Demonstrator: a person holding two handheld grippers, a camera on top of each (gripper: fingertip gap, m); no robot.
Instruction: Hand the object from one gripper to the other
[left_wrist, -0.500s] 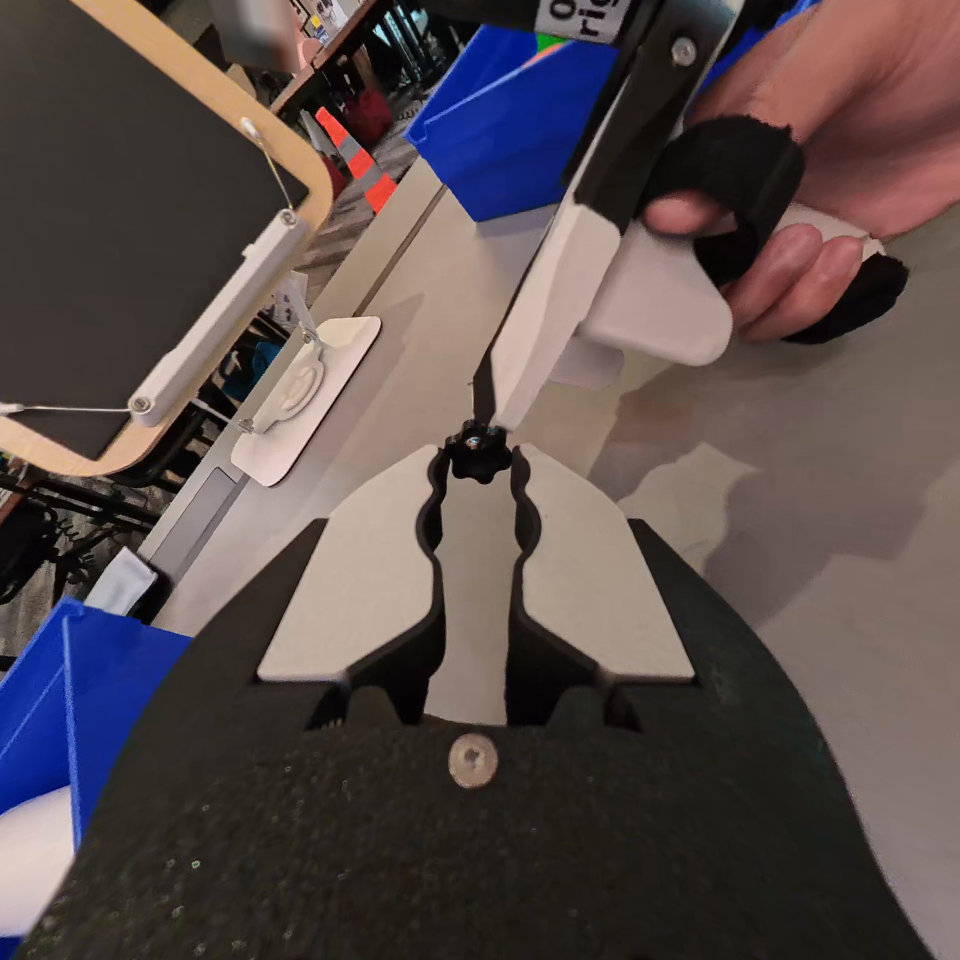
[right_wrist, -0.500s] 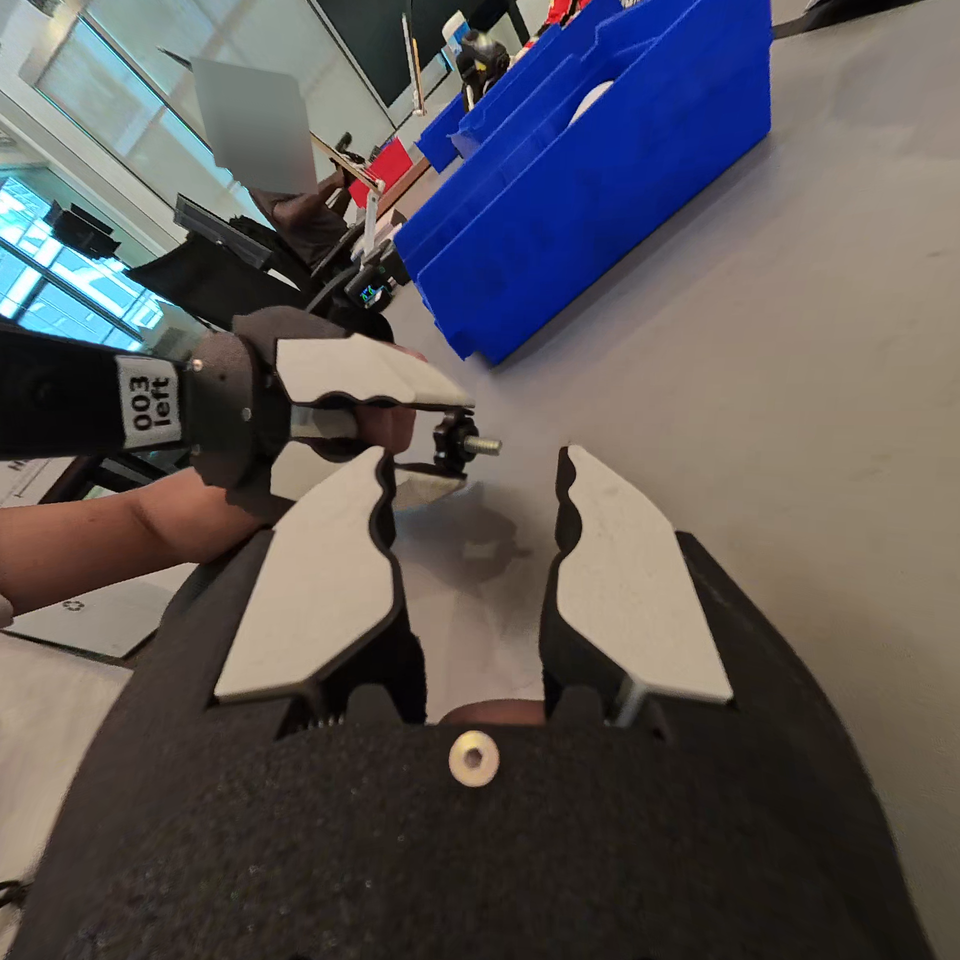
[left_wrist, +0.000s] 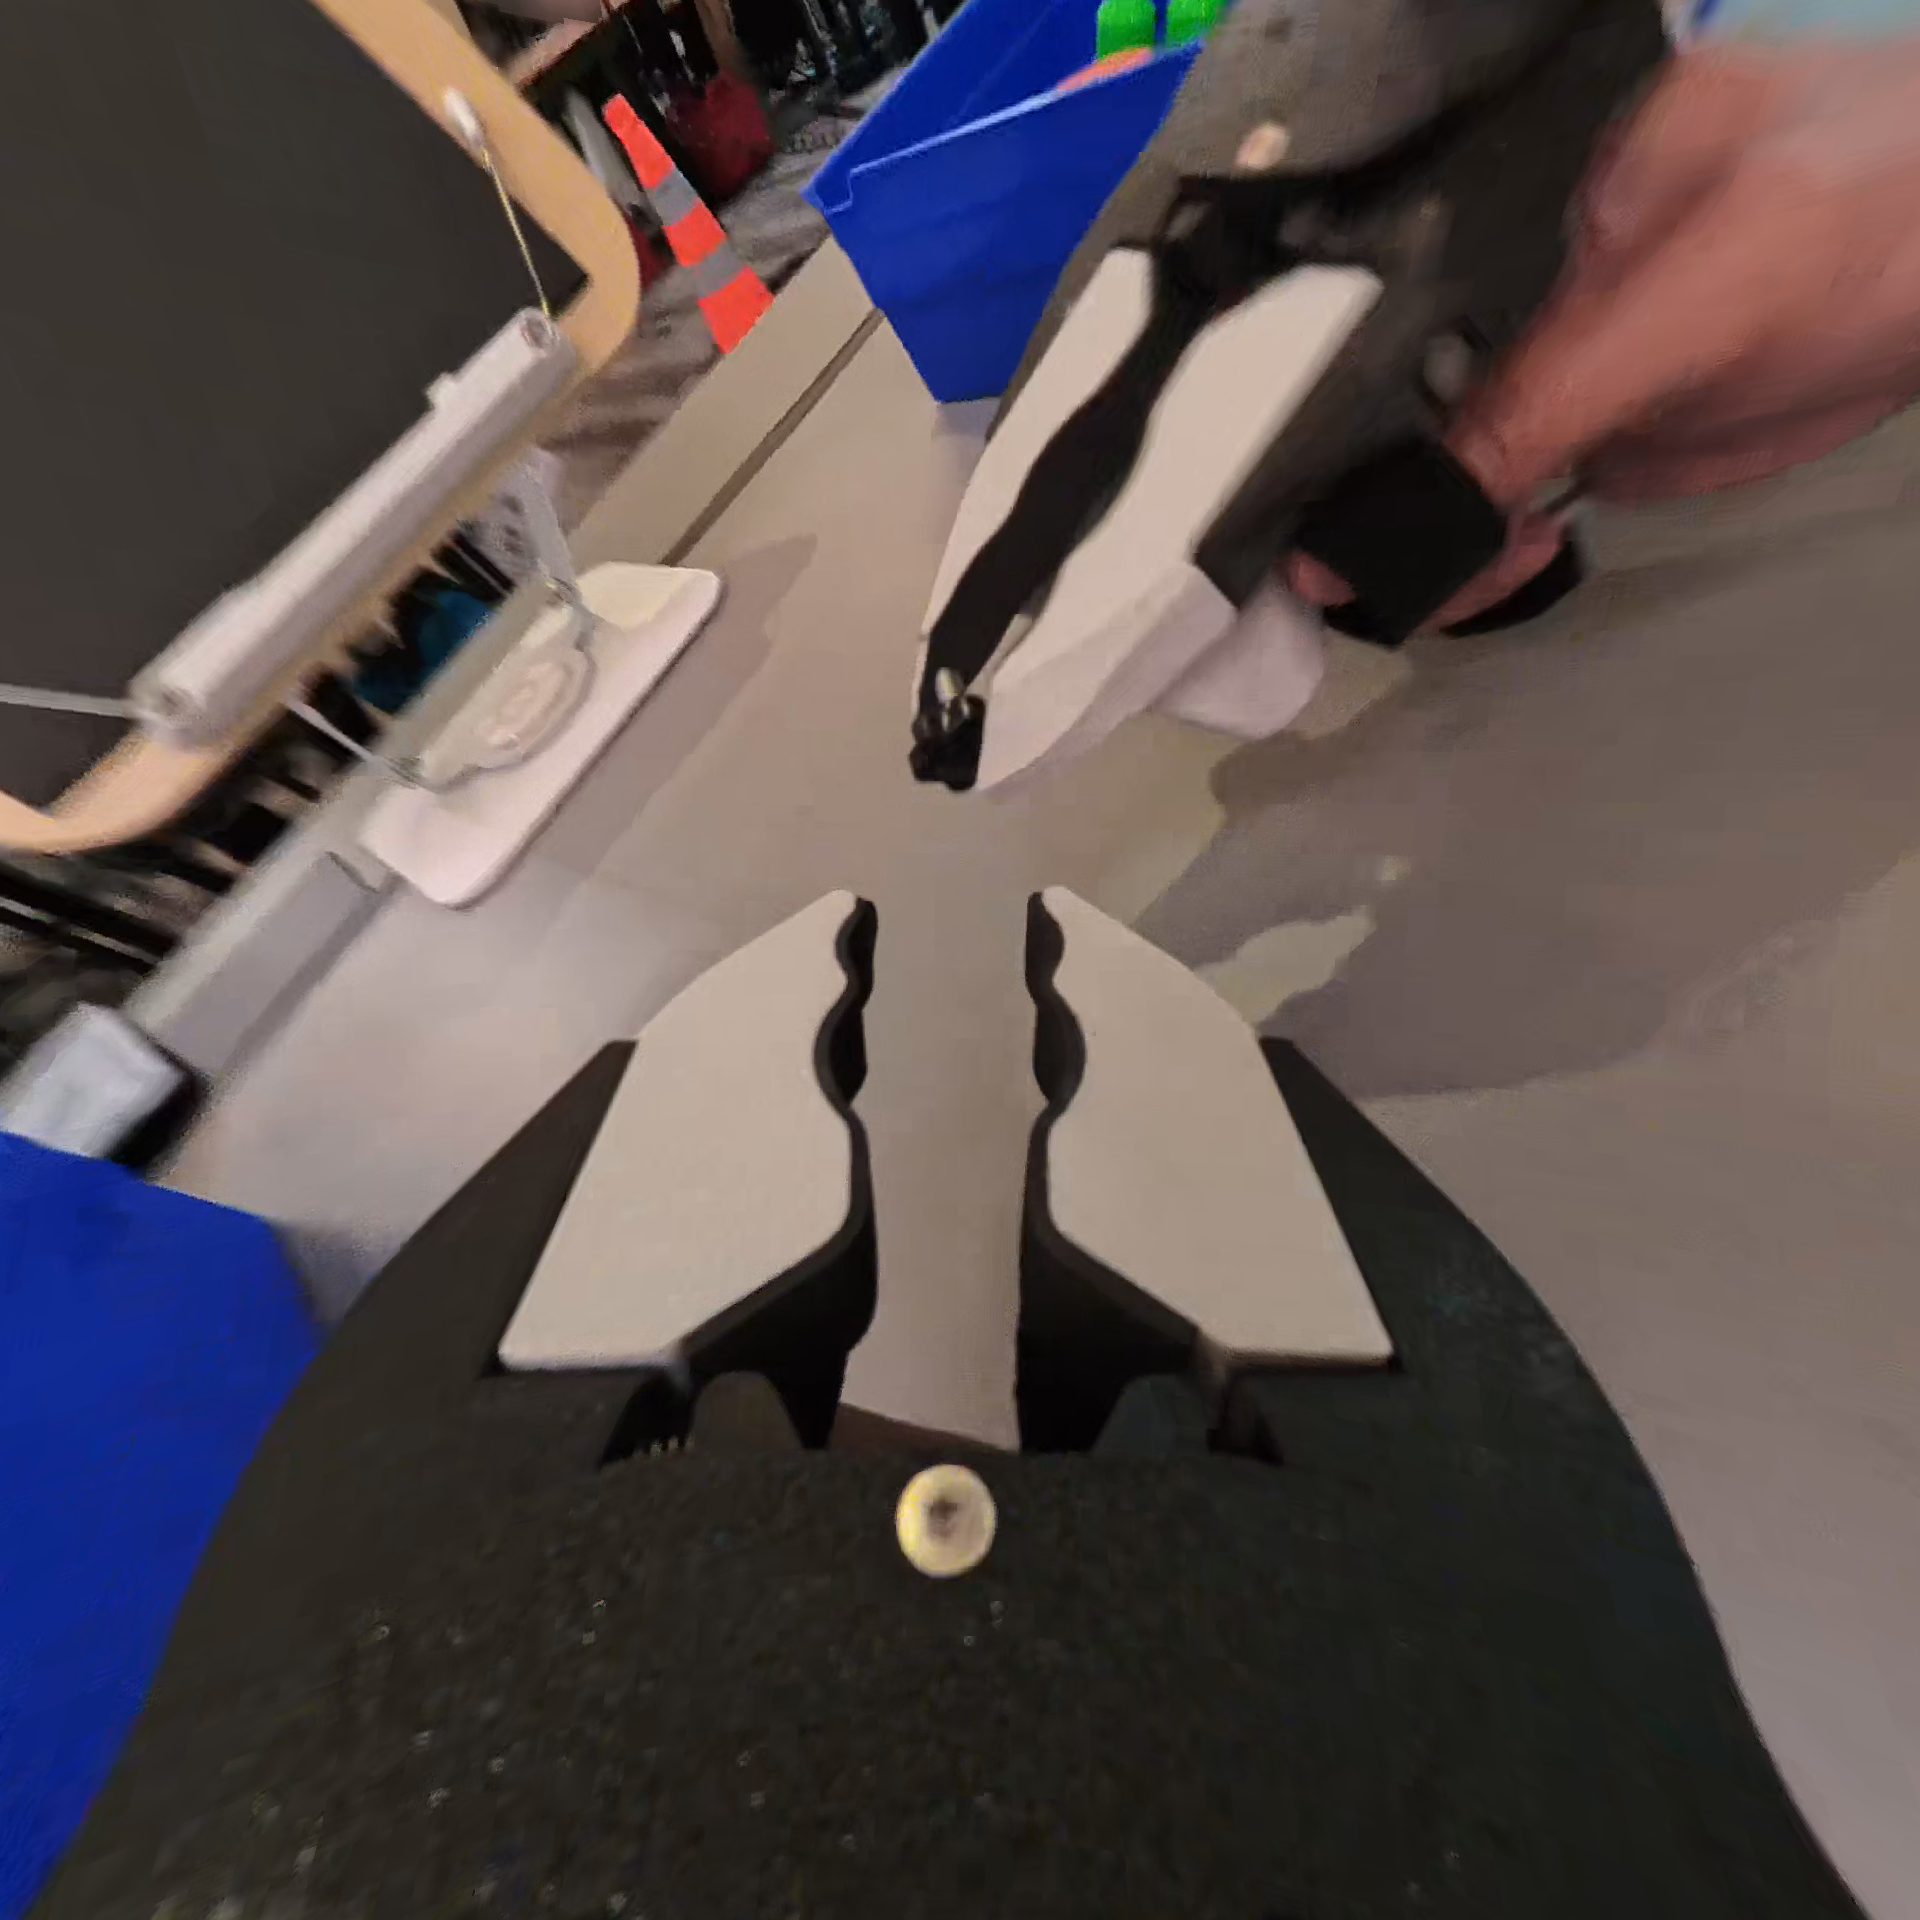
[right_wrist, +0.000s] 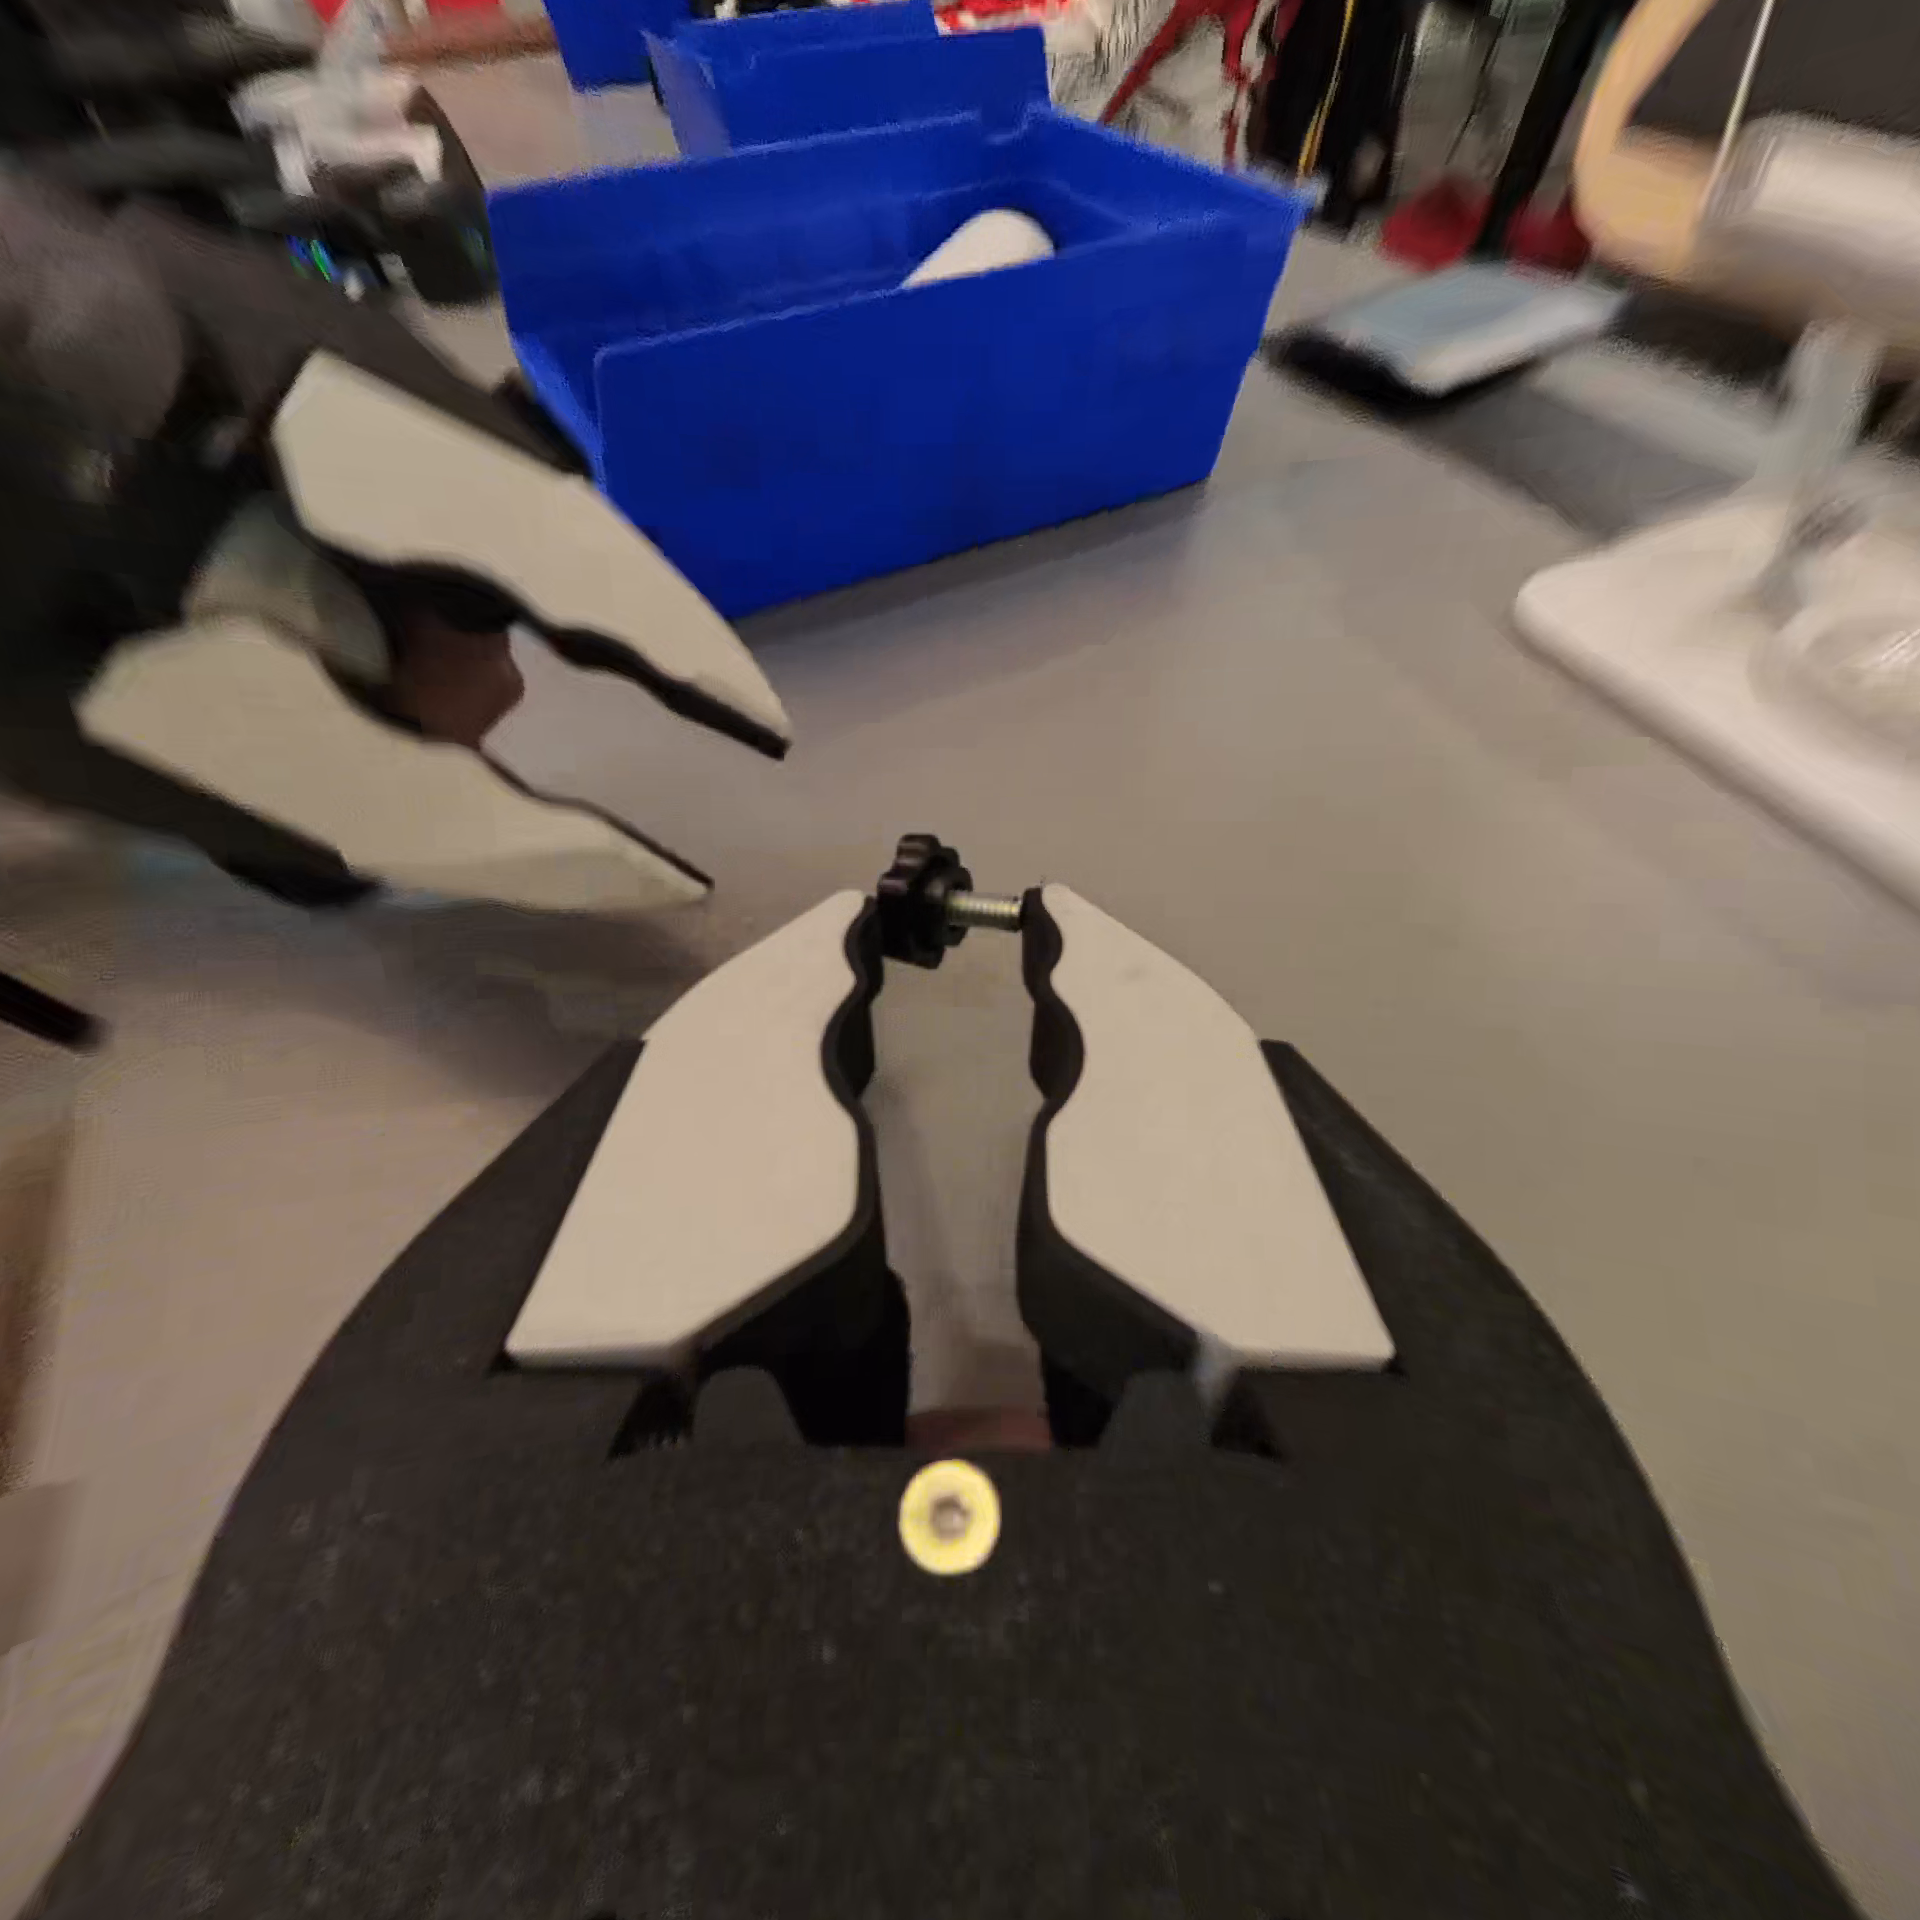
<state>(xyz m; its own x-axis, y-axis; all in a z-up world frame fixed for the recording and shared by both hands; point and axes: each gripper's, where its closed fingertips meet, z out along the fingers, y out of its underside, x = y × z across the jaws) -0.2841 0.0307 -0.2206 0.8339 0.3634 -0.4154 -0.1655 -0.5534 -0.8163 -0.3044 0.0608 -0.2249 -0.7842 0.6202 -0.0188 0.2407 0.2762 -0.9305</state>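
Now clamped endwise between tips of right tongs (right_wrist: 951, 914), above mid-desk (right_wrist: 1351, 831): one knob screw (right_wrist: 925, 902), head against one tip, thread end against the other. Left tongs (right_wrist: 743, 816) apart, empty, just beside. Risk: pivoting or dropping from so shallow a pinch. Count: two tongs, one screw, two blue bins (right_wrist: 883, 436) toward far edge.

Two grippers: left (left_wrist: 951, 914) and right (right_wrist: 948, 902). One knob screw (right_wrist: 928, 902). In the right wrist view, three blue bins: one near (right_wrist: 894, 436), two far (right_wrist: 831, 78). One white stand (right_wrist: 1714, 665) right. One traffic cone (left_wrist: 691, 223) far left.
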